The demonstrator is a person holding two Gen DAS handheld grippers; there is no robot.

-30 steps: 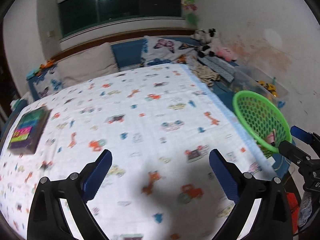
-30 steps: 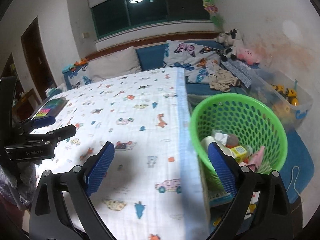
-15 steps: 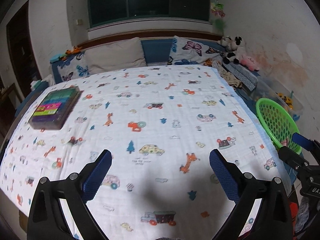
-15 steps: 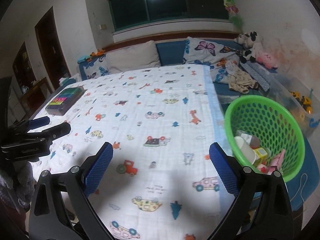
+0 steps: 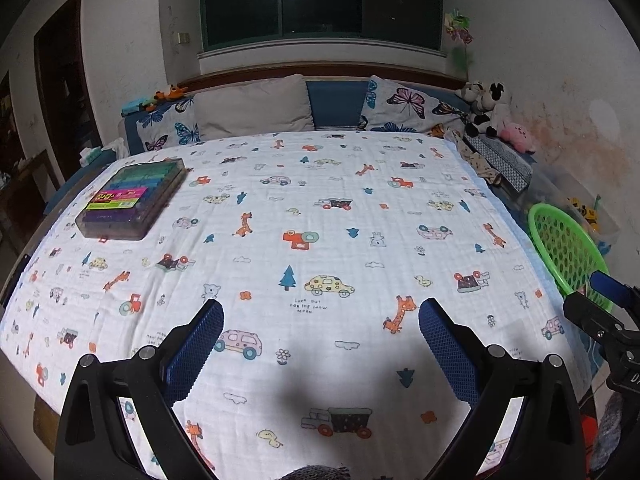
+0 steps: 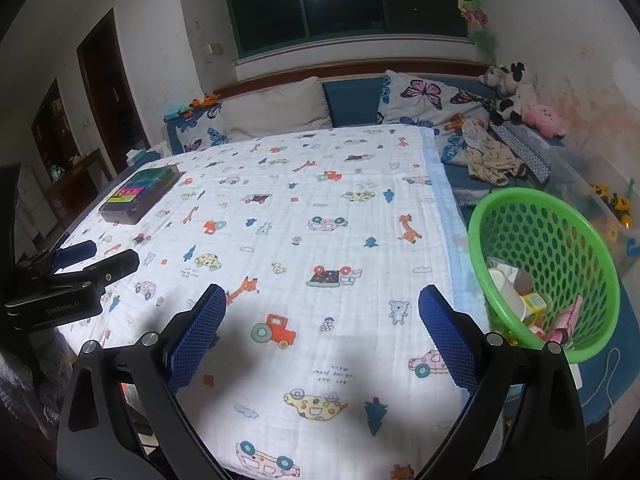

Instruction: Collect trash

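Note:
A green mesh basket [image 6: 520, 208] stands right of the table and holds trash: a white cup [image 6: 507, 292], a yellow carton [image 6: 534, 305] and pink wrappers [image 6: 566, 320]. Its rim also shows in the left wrist view [image 5: 560, 248]. My left gripper [image 5: 320, 312] is open and empty above the near part of the patterned cloth [image 5: 320, 220]. My right gripper [image 6: 322, 300] is open and empty over the cloth, left of the basket. Each gripper shows in the other's view: the right one [image 5: 600, 300], the left one [image 6: 96, 258].
A box of coloured items [image 5: 134, 196] lies at the far left of the cloth. Behind the table is a sofa with pillows [image 5: 252, 108], plush toys [image 5: 486, 108] and clothes [image 6: 490, 160]. A clear bin of toys [image 6: 600, 208] stands behind the basket.
Both views have swung left and pulled back from the basket toward the table's middle. Both grippers stayed open and empty.

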